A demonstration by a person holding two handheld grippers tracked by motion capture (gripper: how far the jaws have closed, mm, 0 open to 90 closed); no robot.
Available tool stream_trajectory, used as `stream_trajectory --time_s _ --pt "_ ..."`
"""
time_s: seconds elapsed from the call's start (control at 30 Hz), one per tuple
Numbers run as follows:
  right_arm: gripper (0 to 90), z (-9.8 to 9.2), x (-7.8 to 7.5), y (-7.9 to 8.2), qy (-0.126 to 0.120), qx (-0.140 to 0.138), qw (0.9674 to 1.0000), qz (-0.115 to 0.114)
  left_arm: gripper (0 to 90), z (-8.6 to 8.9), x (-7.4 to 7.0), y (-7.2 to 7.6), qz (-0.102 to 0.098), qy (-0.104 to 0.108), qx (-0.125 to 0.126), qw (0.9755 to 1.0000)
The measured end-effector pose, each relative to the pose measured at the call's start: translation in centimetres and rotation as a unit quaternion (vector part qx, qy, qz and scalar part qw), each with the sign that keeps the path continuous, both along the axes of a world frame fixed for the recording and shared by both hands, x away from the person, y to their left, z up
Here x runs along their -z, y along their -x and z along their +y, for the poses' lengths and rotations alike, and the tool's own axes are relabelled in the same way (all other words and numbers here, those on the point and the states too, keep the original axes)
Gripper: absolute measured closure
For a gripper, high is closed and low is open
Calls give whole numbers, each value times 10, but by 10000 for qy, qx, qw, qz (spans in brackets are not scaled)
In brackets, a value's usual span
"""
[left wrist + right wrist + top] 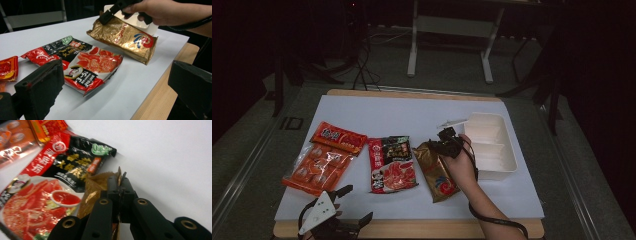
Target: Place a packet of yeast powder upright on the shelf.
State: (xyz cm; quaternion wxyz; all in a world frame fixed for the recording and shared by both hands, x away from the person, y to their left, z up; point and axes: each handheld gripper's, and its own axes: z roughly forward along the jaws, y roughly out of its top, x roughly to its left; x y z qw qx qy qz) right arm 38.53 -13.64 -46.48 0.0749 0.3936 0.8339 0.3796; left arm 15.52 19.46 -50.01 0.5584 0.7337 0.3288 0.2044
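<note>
The right tool [448, 141] pinches the crinkled top edge of the glossy gold pouch [438, 172], tilted up beside the white plastic tray [497, 165]; the left tool [343, 212] hangs wide, partly cut off

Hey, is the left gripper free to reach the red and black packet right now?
Probably yes. The left gripper sits open at the table's near edge, and the red and black packet lies flat just ahead with nothing between them. The right gripper is busy pinching the gold bag.
</note>
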Motion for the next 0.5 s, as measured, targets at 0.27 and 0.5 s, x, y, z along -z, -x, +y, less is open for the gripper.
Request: stream_trajectory --time_s 0.27,0.5 --pt "898 -7 -25 7 -452 -114 9988 -169 12 0 0 0 3 1 4 10000" --pt "898 -9 -42 9 -687 -164 9969 -351 12 0 0 -1 22 1 2 10000"
